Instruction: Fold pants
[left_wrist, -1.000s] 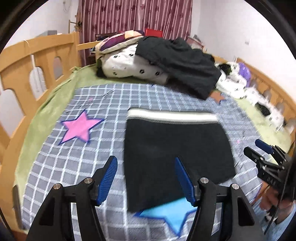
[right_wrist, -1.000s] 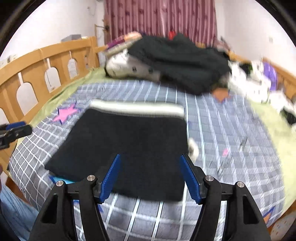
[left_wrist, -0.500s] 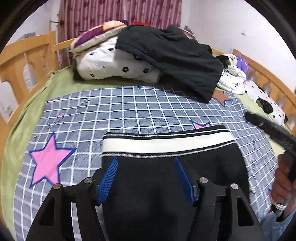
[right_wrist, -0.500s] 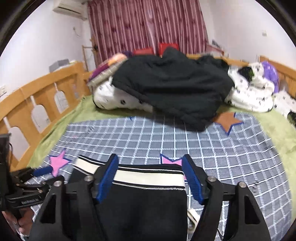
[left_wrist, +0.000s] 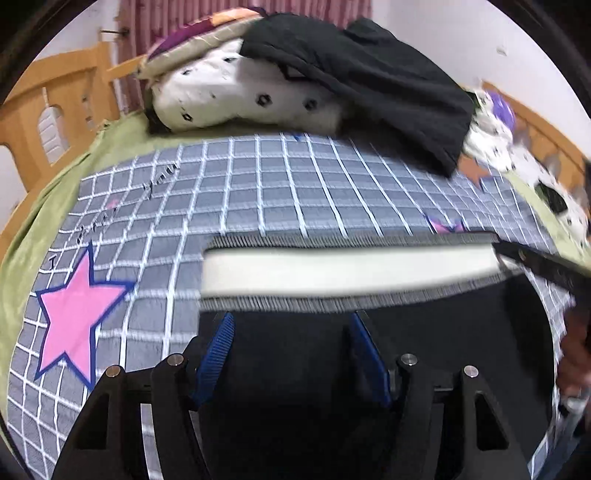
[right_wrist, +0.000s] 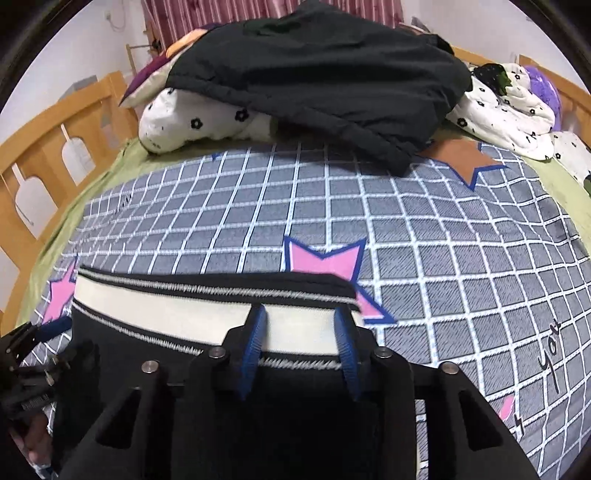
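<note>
The folded black pants (left_wrist: 424, 339) with a white striped waistband (left_wrist: 347, 271) lie on the checked blanket; they also show in the right wrist view (right_wrist: 122, 354). My left gripper (left_wrist: 291, 326) is open, low over the black cloth just short of the waistband's left part. My right gripper (right_wrist: 299, 321) is open, its blue pads (right_wrist: 255, 336) straddling the right end of the waistband (right_wrist: 177, 315). The right gripper's finger shows at the waistband's right end in the left wrist view (left_wrist: 543, 264). The left gripper shows at the left edge of the right wrist view (right_wrist: 33, 354).
The grey checked blanket (right_wrist: 424, 236) with pink stars (left_wrist: 74, 314) covers a green sheet. A heap of white flowered bedding (right_wrist: 195, 118) and a black garment (right_wrist: 325, 77) lies at the back. Wooden bed rails (right_wrist: 44, 144) stand on the left and far right.
Both grippers have moved forward and lower onto the pants toward the waistband. The right gripper's jaws have narrowed around the waistband's right end. The pants lie as before.
</note>
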